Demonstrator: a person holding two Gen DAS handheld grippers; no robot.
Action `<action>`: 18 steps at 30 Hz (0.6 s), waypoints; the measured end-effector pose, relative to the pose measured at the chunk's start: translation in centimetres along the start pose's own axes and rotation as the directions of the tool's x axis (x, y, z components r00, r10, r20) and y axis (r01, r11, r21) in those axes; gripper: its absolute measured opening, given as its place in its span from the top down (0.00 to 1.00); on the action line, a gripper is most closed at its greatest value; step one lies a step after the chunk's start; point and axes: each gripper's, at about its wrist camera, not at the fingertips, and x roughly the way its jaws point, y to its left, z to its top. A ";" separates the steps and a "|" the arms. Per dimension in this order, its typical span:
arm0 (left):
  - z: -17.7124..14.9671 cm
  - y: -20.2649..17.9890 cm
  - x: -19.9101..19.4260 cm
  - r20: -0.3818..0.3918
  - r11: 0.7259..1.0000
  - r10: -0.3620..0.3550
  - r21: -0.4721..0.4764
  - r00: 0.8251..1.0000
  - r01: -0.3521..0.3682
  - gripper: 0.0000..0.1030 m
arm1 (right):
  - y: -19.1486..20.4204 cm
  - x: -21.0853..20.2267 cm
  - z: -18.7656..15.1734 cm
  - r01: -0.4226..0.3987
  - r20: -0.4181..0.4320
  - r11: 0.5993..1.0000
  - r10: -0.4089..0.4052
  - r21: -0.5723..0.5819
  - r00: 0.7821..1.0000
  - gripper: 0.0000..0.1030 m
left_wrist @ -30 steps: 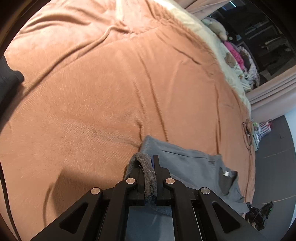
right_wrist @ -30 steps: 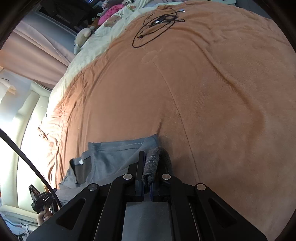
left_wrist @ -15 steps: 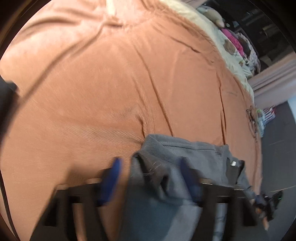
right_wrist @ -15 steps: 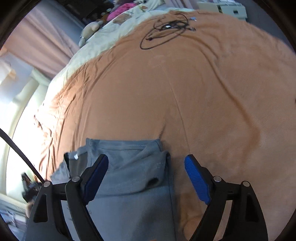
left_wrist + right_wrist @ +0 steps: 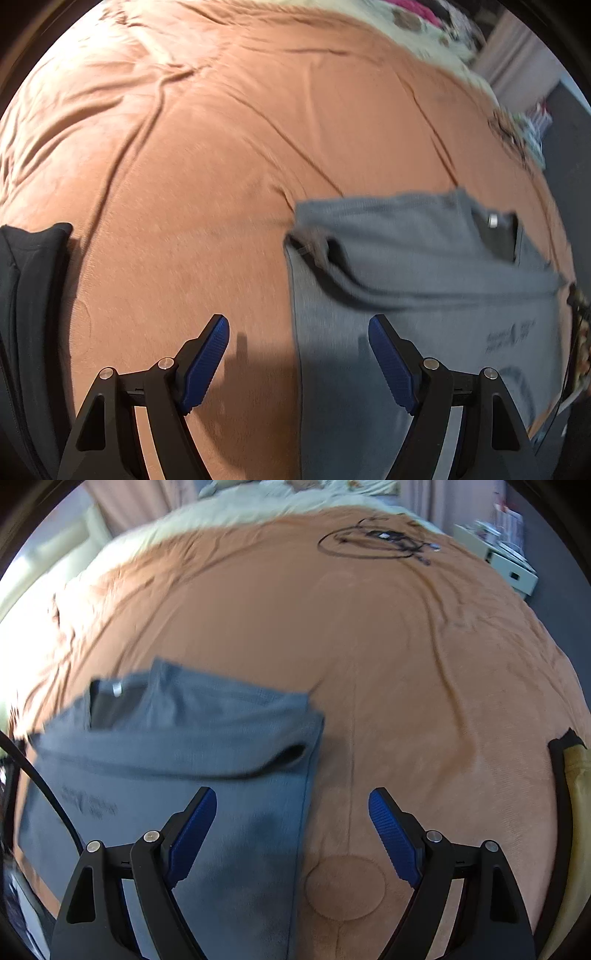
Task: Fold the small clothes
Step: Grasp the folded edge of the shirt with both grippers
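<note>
Left gripper [image 5: 297, 360]: jaws wide apart, blue pads clear of everything, nothing between them; they have just been opening, off the grey cloth they had pinched. Below the gap lies bare orange blanket [image 5: 221, 155] at left and the left edge of the grey garment [image 5: 424, 295] at right, the gripper's shadow falling across both. Right gripper [image 5: 291, 832]: jaws likewise spread wide, just opened, nothing clamped; the left pad sits over the garment [image 5: 166, 775], the right pad over blanket [image 5: 406, 664]. Garment lies on the bed, folded over on itself, the top layer forming a band across the upper part with a dark open collar and small label at one corner; faint print on the lower layer. In the left wrist view it fills the lower right of the frame; in the right wrist view, the lower left. Dark clothing [image 5: 26, 314] at the left edge of the left view. Coil of black cable [image 5: 376, 542] on the blanket, upper right of the right view, well apart from the garment. Both views motion-blurred
</note>
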 end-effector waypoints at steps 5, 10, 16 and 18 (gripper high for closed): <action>-0.1 -0.6 2.8 -0.054 0.998 0.047 0.034 0.997 -0.045 0.24 | 1.0 2.9 0.4 0.059 -0.069 0.998 -0.060 -0.024 0.996 0.19; 1.5 -1.0 4.5 -0.036 0.997 0.080 0.024 0.996 -0.079 0.24 | 1.2 5.5 1.8 0.091 -0.086 0.996 -0.093 -0.022 0.992 0.19; 4.7 -0.5 5.7 0.010 0.996 0.086 -0.016 0.996 -0.086 0.24 | 0.2 7.4 4.3 0.106 -0.055 0.994 -0.104 0.028 0.993 0.19; 5.8 -0.3 6.0 0.021 0.996 0.083 -0.035 0.996 -0.082 0.24 | -0.4 8.0 4.9 0.097 -0.050 0.994 -0.095 0.045 0.994 0.19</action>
